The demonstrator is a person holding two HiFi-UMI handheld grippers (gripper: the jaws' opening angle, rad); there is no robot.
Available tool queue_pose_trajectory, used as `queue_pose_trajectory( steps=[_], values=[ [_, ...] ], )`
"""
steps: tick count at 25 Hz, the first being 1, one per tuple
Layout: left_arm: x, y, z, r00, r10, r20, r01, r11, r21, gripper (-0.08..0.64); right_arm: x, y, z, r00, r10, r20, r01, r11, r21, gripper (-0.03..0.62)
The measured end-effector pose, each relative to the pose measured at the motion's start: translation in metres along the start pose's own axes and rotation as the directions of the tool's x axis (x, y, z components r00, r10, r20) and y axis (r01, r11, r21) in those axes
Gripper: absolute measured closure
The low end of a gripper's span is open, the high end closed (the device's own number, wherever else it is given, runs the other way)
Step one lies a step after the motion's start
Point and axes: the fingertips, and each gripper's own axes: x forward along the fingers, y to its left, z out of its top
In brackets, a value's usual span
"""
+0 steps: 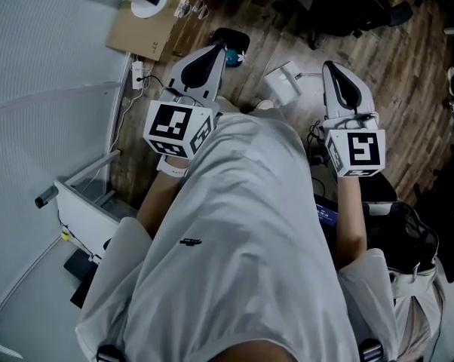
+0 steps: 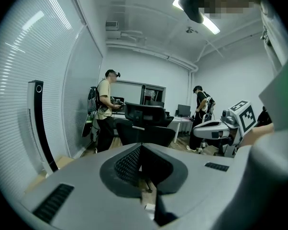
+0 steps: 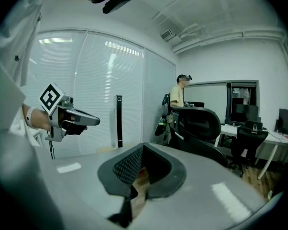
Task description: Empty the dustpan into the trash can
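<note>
No dustpan or trash can shows clearly in any view. In the head view my left gripper [image 1: 219,51] and my right gripper [image 1: 331,68] are held out in front of the person's white shirt, above the wooden floor. Both are shut with nothing between the pads. The left gripper view looks level into the room, its jaws [image 2: 141,150] pressed together and empty, with the right gripper [image 2: 230,124] off to its right. In the right gripper view the jaws [image 3: 143,150] are likewise closed on nothing, and the left gripper [image 3: 62,116] hangs at the left.
A white boxy thing [image 1: 283,83] lies on the floor between the grippers, and a cardboard sheet [image 1: 148,29] at the back left. Black office chairs [image 2: 144,126] and desks stand ahead. Two people [image 2: 105,110] [image 2: 201,104] stand further back. A glass wall [image 3: 86,90] runs along the left.
</note>
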Motion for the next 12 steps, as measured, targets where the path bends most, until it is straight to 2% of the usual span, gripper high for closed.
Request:
queue_pose_trajectory(
  steps=[7, 12],
  values=[
    [-0.001, 0.007, 0.009, 0.999, 0.026, 0.03, -0.027, 0.999, 0.029, 0.554, 0.001, -0.009, 0.002, 0.999, 0.037, -0.003, -0.037, 0.999, -0.037, 0.581],
    [-0.005, 0.01, 0.001, 0.998, 0.048, 0.035, -0.048, 0.999, 0.01, 0.554, 0.001, 0.006, -0.004, 0.998, 0.068, -0.001, -0.068, 0.995, -0.066, 0.581]
  ],
)
